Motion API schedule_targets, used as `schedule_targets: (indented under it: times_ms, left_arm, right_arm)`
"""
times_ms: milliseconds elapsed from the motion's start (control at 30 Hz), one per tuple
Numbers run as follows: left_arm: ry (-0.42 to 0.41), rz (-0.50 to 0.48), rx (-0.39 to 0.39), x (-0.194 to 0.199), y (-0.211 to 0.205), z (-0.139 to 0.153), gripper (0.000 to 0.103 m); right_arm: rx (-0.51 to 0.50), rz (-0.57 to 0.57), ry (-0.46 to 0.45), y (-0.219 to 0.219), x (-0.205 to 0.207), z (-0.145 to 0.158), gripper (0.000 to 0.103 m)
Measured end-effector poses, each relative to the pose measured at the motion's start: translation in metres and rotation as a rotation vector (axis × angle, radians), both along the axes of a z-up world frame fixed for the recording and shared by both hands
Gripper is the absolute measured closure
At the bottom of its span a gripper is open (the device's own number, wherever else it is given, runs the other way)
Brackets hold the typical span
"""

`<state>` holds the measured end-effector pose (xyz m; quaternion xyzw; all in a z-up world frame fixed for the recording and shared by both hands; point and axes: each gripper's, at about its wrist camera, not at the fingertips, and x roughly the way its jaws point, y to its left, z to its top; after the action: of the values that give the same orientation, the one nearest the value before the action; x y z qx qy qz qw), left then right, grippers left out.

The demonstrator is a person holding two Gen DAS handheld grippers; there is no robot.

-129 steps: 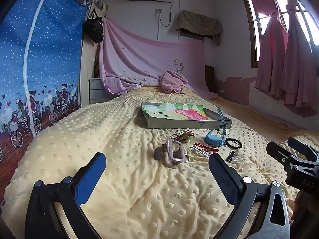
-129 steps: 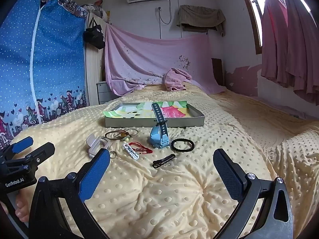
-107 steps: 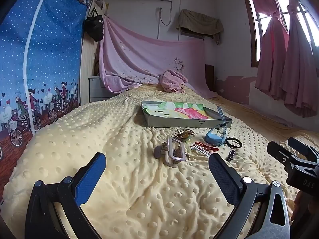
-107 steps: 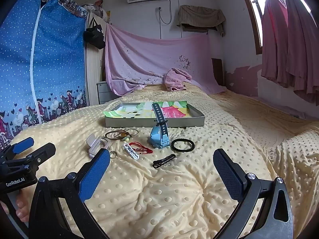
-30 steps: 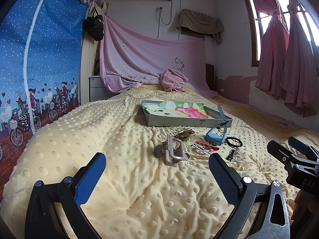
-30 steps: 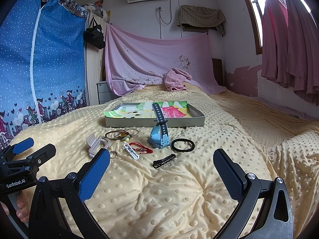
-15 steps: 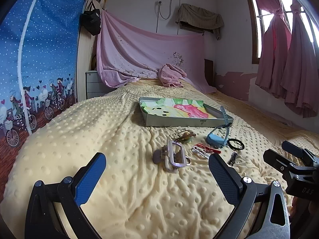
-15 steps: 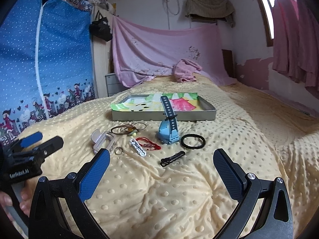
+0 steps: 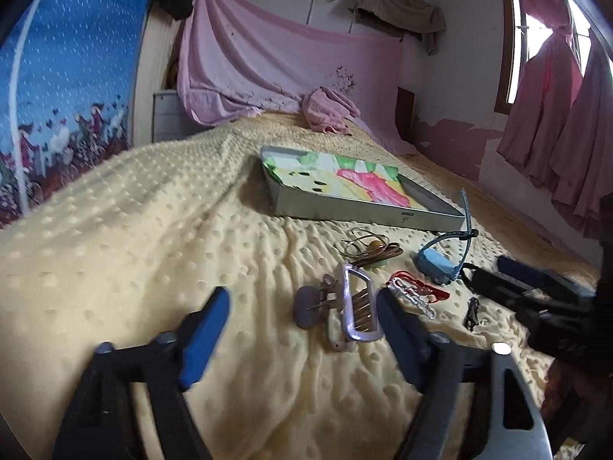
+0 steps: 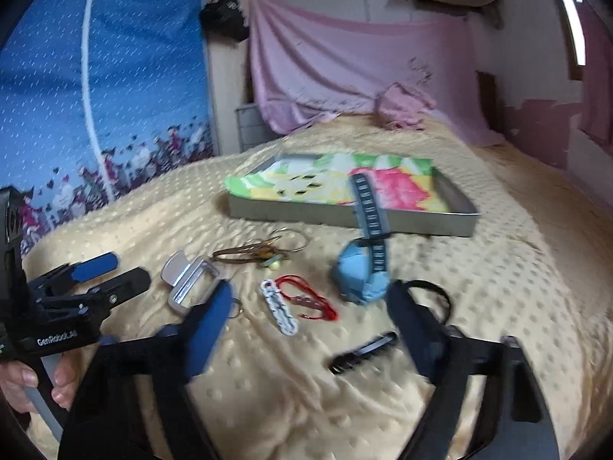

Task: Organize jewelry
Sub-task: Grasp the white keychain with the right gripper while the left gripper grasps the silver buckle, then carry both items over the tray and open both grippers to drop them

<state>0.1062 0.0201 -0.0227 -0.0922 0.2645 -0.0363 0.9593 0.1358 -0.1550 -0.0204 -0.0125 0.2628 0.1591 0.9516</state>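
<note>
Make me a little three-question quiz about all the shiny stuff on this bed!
1. True or false: the blue watch lies inside the tray.
2. Which lies nearest the right gripper? A) red cord B) pink towel C) black bag
3. Fill in: the grey hair claw lies on the yellow ____.

Key: 1 false, it sits in front of it; 2 A; 3 blanket.

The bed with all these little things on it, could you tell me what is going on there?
A person holds a gripper in each hand over jewelry scattered on the yellow blanket. The left gripper nears the hair claw; the right gripper nears the white chain. Both jaws have just been closing, gripping nothing. The tray holds no jewelry yet.
</note>
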Motion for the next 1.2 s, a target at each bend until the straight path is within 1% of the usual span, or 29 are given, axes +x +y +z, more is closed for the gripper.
schedule_targets:
  times_ms: [33, 67, 100, 133, 167, 200, 233, 300, 333, 467, 567, 600, 633, 667, 767, 833, 1033, 1200]
  left_arm:
    - [0.006, -0.014, -0.011, 0.004, -0.001, -0.002, 0.048]
    - [0.010, -0.029, -0.015, 0.007, -0.003, -0.003, 0.053]
    - [0.013, -0.041, -0.013, 0.009, -0.006, -0.004, 0.060]
    - [0.017, -0.057, -0.009, 0.011, -0.009, -0.007, 0.066]
    - [0.020, -0.067, -0.007, 0.012, -0.011, -0.008, 0.069]
    - [0.025, -0.076, -0.005, 0.013, -0.013, -0.009, 0.076]
    - [0.031, -0.080, -0.002, 0.015, -0.014, -0.010, 0.080]
    - [0.041, -0.086, -0.006, 0.017, -0.014, -0.012, 0.083]
    - [0.044, -0.089, -0.014, 0.017, -0.013, -0.013, 0.083]
    - [0.045, -0.089, -0.045, 0.019, -0.008, -0.014, 0.083]
    - [0.043, -0.089, -0.055, 0.019, -0.007, -0.014, 0.083]
    - [0.040, -0.089, -0.054, 0.018, -0.007, -0.014, 0.084]
    - [0.036, -0.089, -0.051, 0.018, -0.008, -0.014, 0.092]
    - [0.034, -0.085, -0.047, 0.017, -0.008, -0.014, 0.098]
    - [0.033, -0.099, -0.048, 0.016, -0.010, -0.014, 0.099]
    - [0.023, -0.100, -0.037, 0.014, -0.012, -0.014, 0.099]
    - [-0.002, -0.103, -0.042, 0.008, -0.011, -0.011, 0.099]
    - [-0.064, -0.085, -0.057, -0.008, -0.010, 0.002, 0.099]
  right_arm:
    - [-0.005, 0.013, 0.010, 0.004, 0.004, -0.003, 0.044]
    - [-0.005, 0.026, 0.021, 0.006, 0.007, -0.006, 0.050]
    - [-0.006, 0.044, 0.038, 0.011, 0.011, -0.010, 0.055]
    - [-0.008, 0.064, 0.058, 0.015, 0.016, -0.014, 0.058]
    - [-0.012, 0.072, 0.068, 0.018, 0.019, -0.017, 0.063]
    - [-0.017, 0.084, 0.082, 0.021, 0.022, -0.021, 0.068]
    - [-0.024, 0.095, 0.097, 0.025, 0.026, -0.025, 0.070]
    - [-0.037, 0.110, 0.119, 0.031, 0.032, -0.032, 0.078]
    - [-0.045, 0.118, 0.131, 0.035, 0.035, -0.036, 0.079]
    - [-0.061, 0.131, 0.160, 0.039, 0.039, -0.045, 0.080]
    - [-0.060, 0.141, 0.186, 0.042, 0.045, -0.050, 0.080]
    - [-0.058, 0.143, 0.195, 0.041, 0.046, -0.052, 0.087]
    - [-0.058, 0.142, 0.200, 0.042, 0.046, -0.054, 0.090]
    - [-0.056, 0.142, 0.203, 0.041, 0.047, -0.055, 0.092]
    - [-0.039, 0.147, 0.192, 0.038, 0.043, -0.053, 0.092]
    - [-0.035, 0.151, 0.182, 0.037, 0.040, -0.051, 0.092]
    - [-0.008, 0.152, 0.143, 0.029, 0.033, -0.042, 0.092]
    - [0.023, 0.125, 0.060, 0.019, 0.022, -0.027, 0.092]
